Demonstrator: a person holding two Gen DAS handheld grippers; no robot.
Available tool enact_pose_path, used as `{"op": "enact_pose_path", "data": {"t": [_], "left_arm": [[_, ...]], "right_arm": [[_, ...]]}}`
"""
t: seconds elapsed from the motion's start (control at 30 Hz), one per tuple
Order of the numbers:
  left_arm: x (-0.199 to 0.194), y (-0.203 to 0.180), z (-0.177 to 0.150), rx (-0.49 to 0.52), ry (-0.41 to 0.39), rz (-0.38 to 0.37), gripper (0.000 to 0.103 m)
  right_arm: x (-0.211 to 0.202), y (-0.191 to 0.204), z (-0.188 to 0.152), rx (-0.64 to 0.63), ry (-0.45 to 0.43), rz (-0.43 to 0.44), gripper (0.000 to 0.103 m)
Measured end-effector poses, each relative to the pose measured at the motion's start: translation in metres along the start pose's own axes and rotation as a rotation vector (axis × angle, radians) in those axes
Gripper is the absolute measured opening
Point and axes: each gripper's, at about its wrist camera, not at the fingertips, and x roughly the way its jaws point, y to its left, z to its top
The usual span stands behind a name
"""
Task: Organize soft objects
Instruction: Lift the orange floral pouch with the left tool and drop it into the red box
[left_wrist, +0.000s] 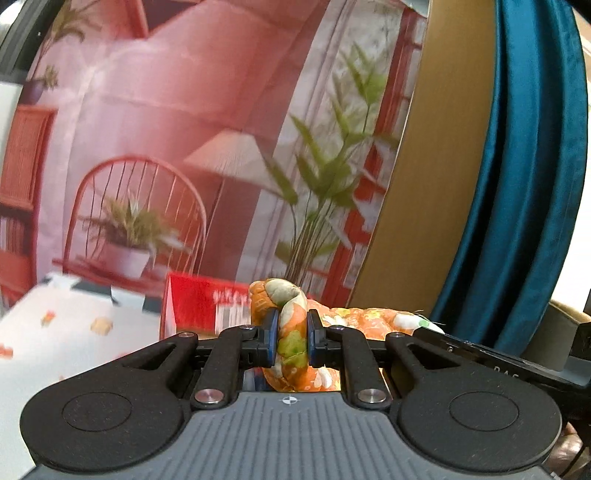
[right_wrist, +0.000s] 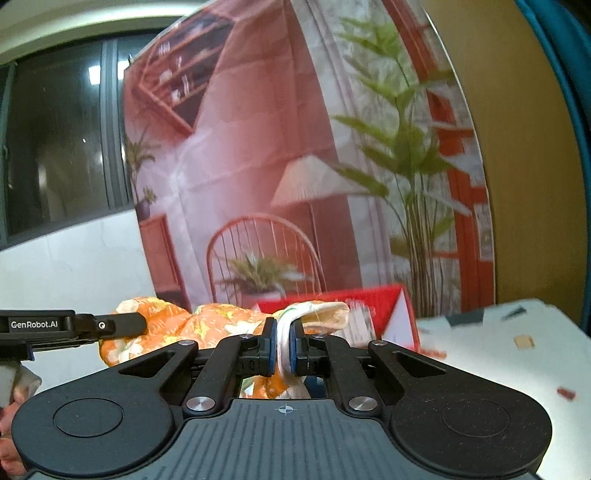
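Behind everything hangs a printed backdrop of a pink room with a red chair, a lamp and potted plants; at 3 o'clock in the left wrist view it gives way to a tan panel and a teal curtain. At 9 o'clock in the right wrist view stands a dark window above a white wall. A white table with small scattered patterns fills the 8 o'clock area of the left view and the 4 o'clock area of the right. A red box with white print stands on it, just behind the cloth.

The orange floral cloth is held up between both tools. The left gripper, at centre of its own view, has its jaws pinching a bunched fold of the cloth, which rises in a loop above the pads towards 12 o'clock and trails off towards 3 o'clock. The right gripper has its jaws pressed nearly together on a thin white edge of the same cloth; orange fabric spreads from there towards 9 o'clock, where the left gripper's black body enters the right view.
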Motion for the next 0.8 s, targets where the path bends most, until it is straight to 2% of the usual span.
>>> {"op": "enact_pose_path", "data": {"t": [0.23, 0.4, 0.6, 0.73, 0.8], "left_arm": [[0.042, 0.008, 0.027, 0.008, 0.023, 0.017, 0.016], [0.088, 0.029, 0.036, -0.021, 0.084, 0.036, 0.016], [0.156, 0.041, 0.035, 0.042, 0.186, 0.098, 0.016], [0.2, 0.048, 0.025, 0.062, 0.288, 0.126, 0.016], [0.216, 0.053, 0.019, 0.052, 0.343, 0.119, 0.016]], "right_arm": [[0.041, -0.009, 0.037, -0.015, 0.012, 0.031, 0.006], [0.095, -0.022, 0.047, -0.047, 0.076, 0.018, 0.006], [0.168, -0.046, 0.037, -0.015, 0.176, -0.03, 0.006], [0.211, -0.059, 0.017, -0.029, 0.27, -0.086, 0.006], [0.232, -0.066, 0.008, -0.014, 0.345, -0.102, 0.006]]}}
